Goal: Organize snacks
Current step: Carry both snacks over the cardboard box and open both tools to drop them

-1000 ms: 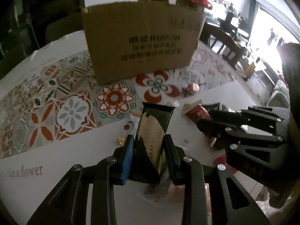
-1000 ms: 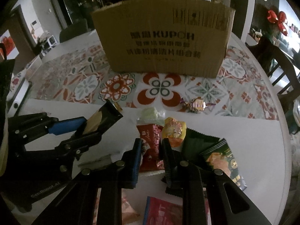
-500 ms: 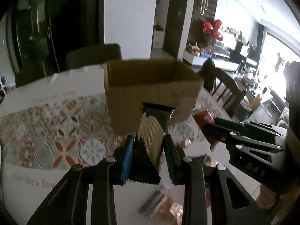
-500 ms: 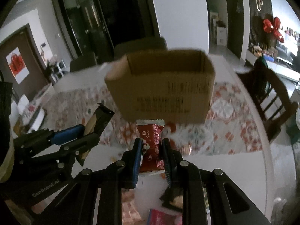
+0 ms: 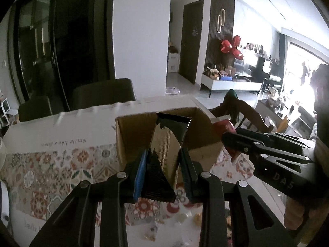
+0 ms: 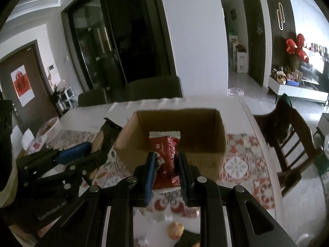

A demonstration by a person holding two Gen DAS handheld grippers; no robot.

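My left gripper (image 5: 164,164) is shut on a black and gold snack packet (image 5: 164,150) and holds it in the air in front of the open cardboard box (image 5: 131,140). My right gripper (image 6: 164,164) is shut on a red snack packet (image 6: 164,156), raised just before the box's (image 6: 205,156) near wall. The box stands open-topped on the patterned table runner (image 5: 51,168). The right gripper with the red packet (image 5: 224,126) shows at the right of the left wrist view. The left gripper with its packet (image 6: 107,132) shows at the left of the right wrist view.
Small wrapped snacks (image 6: 175,228) lie on the white table (image 6: 250,205) below the grippers. A white bowl (image 6: 49,126) stands at the table's left. Dark chairs (image 6: 154,88) stand behind the table and a wooden chair (image 6: 287,144) at its right.
Both grippers have risen higher with their packets and moved toward the box; its open top now shows from above.
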